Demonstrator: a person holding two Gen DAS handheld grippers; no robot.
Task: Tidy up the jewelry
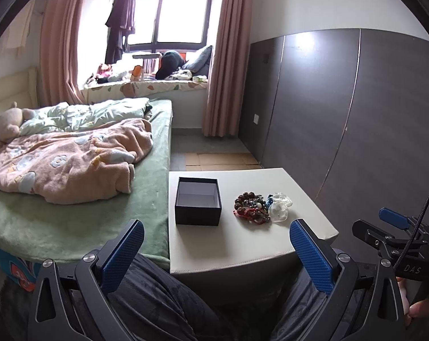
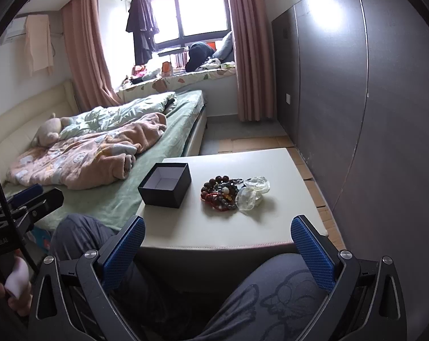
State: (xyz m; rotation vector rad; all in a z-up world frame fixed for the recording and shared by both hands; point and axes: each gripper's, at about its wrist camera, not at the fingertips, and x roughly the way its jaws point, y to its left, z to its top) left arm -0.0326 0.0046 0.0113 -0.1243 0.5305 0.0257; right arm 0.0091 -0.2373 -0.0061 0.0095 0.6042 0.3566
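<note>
One heap of jewelry (image 1: pixel 252 207) is sitting right of centre in the left wrist frame, on a white padded table (image 1: pixel 214 247): dark and reddish bead strands bunched together, with clear glassy bracelets (image 1: pixel 279 207) touching the heap's right edge. In the right wrist frame the same bead heap (image 2: pixel 221 194) is lying at centre, clear pieces (image 2: pixel 252 193) again on its right.

Just left of the heap, apart from it, a dark open box (image 1: pixel 198 201) is standing upright with a pale lining, nothing visible inside; in the right wrist frame the box (image 2: pixel 165 184) is showing left of centre.

The left gripper (image 1: pixel 216 251) is hovering low in its frame, blue-padded fingers (image 1: pixel 123 255) spread wide, gripping nothing, short of the table's near edge. The right gripper (image 2: pixel 217 251) is doing the same at the bottom of its frame, fingers (image 2: pixel 312 253) wide apart and unloaded.

The person's legs in dark patterned trousers (image 2: pixel 271 298) are filling the bottom of the frame under the grippers. A hand (image 1: pixel 421 309) is showing at the lower right edge of the left view.

A bed with a pink blanket (image 1: pixel 66 159) is occupying the left side, a window with pink curtains (image 1: pixel 169 17) the top, a grey panelled wall (image 1: pixel 356 108) the right.
</note>
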